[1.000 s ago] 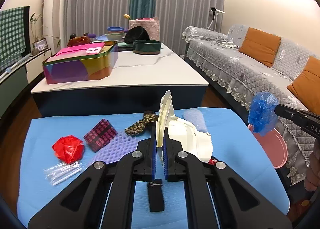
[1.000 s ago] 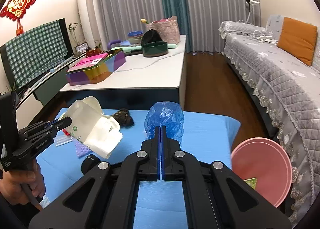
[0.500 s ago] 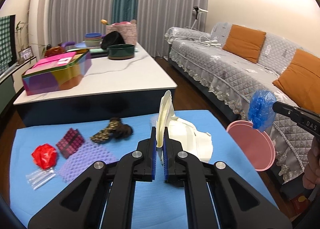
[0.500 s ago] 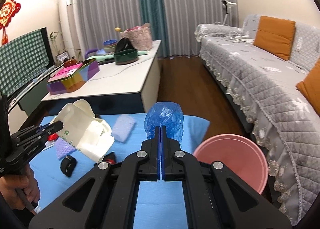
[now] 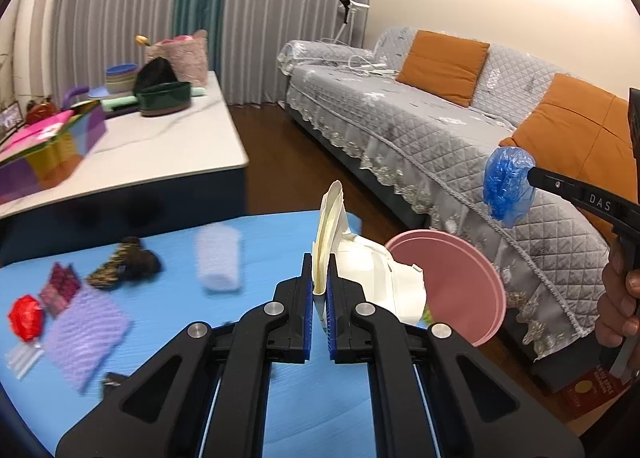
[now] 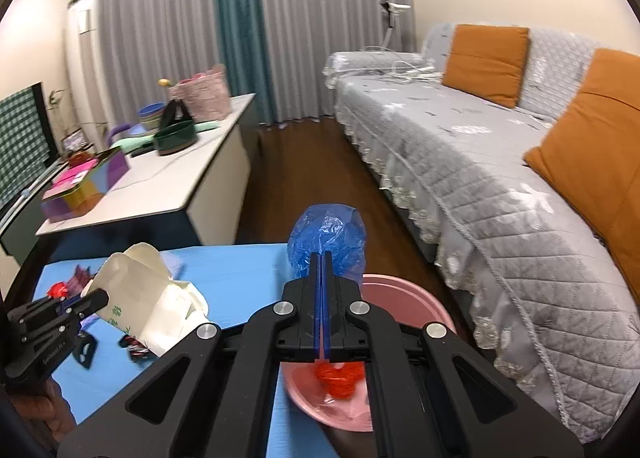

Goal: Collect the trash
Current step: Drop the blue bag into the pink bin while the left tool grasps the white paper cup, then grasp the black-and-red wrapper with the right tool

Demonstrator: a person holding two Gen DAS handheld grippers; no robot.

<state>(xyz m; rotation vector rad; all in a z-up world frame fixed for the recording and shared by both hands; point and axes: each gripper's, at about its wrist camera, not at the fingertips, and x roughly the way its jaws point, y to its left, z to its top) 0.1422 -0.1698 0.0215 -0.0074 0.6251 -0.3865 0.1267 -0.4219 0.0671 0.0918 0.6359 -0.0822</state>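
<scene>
My left gripper (image 5: 319, 278) is shut on a crumpled white paper carton (image 5: 360, 270), held above the blue table (image 5: 248, 242) just left of the pink basin (image 5: 460, 278); it also shows in the right wrist view (image 6: 140, 298). My right gripper (image 6: 322, 270) is shut on a crumpled blue plastic bag (image 6: 326, 238) and holds it over the pink basin (image 6: 400, 290), which holds red plastic trash (image 6: 340, 376). In the left wrist view the blue bag (image 5: 506, 186) hangs above and to the right of the basin.
On the blue table lie a red wrapper (image 5: 24, 316), a purple textured sheet (image 5: 80, 338), a dark patterned wrapper (image 5: 124, 262), a pale foam piece (image 5: 218, 262) and clear plastic (image 5: 20, 356). A grey sofa (image 5: 440, 138) runs along the right. A white table (image 5: 120, 162) stands behind.
Both grippers have swung right with their loads toward the pink basin. The blue bag is now over the basin and the carton is beside its rim.
</scene>
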